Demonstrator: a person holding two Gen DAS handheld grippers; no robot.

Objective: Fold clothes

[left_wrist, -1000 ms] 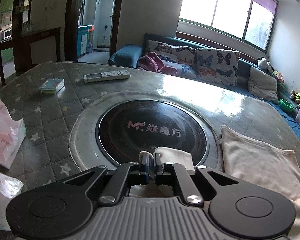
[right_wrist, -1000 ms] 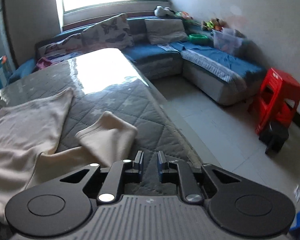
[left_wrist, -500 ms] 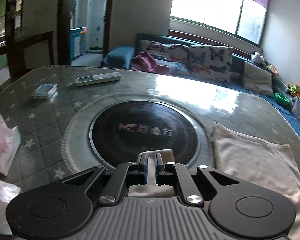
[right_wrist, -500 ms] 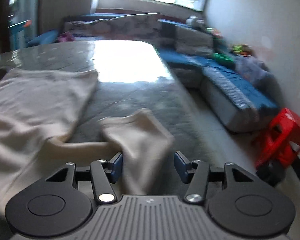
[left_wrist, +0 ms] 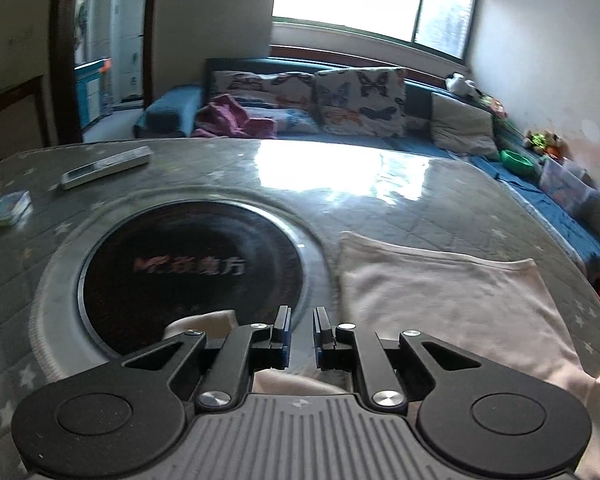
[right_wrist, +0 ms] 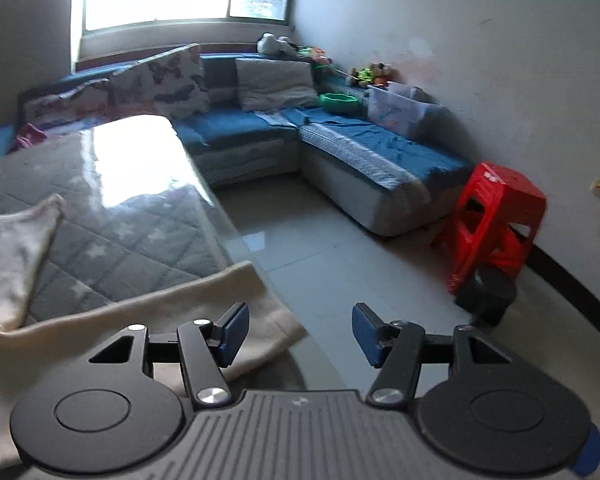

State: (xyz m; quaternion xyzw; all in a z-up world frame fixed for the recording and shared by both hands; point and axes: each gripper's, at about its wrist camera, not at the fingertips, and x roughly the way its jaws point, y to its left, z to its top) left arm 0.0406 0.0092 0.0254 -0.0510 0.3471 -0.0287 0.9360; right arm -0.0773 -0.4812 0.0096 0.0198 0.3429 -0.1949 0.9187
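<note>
on the far left of the left wrist view, a small card box (left_wrist: 9,209) and a remote control (left_wrist: 105,167) are seen lying on the quilted, star-patterned table (left_wrist: 420,216). a round black hob plate (left_wrist: 188,268) with pale lettering is set into the table near its middle. a cream sleeve end (left_wrist: 204,322) is seen resting on the near rim of that plate, just left of the left gripper (left_wrist: 301,334). the left gripper's jaws are held narrowly apart with nothing between them; cloth is seen below the fingers, though whether it is touched cannot be told. to the right, the cream garment (left_wrist: 452,312) is spread flat on the table, reaching towards its right edge. beyond the table, a blue sofa (left_wrist: 420,136) with butterfly cushions is seen under the window.

in the right wrist view, the garment body (right_wrist: 8,248) lies at the left, and a sleeve (right_wrist: 148,320) is stretched along the near table edge, its end under the left finger (right_wrist: 234,334) of the right gripper (right_wrist: 300,334). that gripper's jaws are spread wide and empty, the right finger hanging past the table edge over the tiled floor (right_wrist: 320,248). a red stool (right_wrist: 496,216) is seen at the far right by the wall.
</note>
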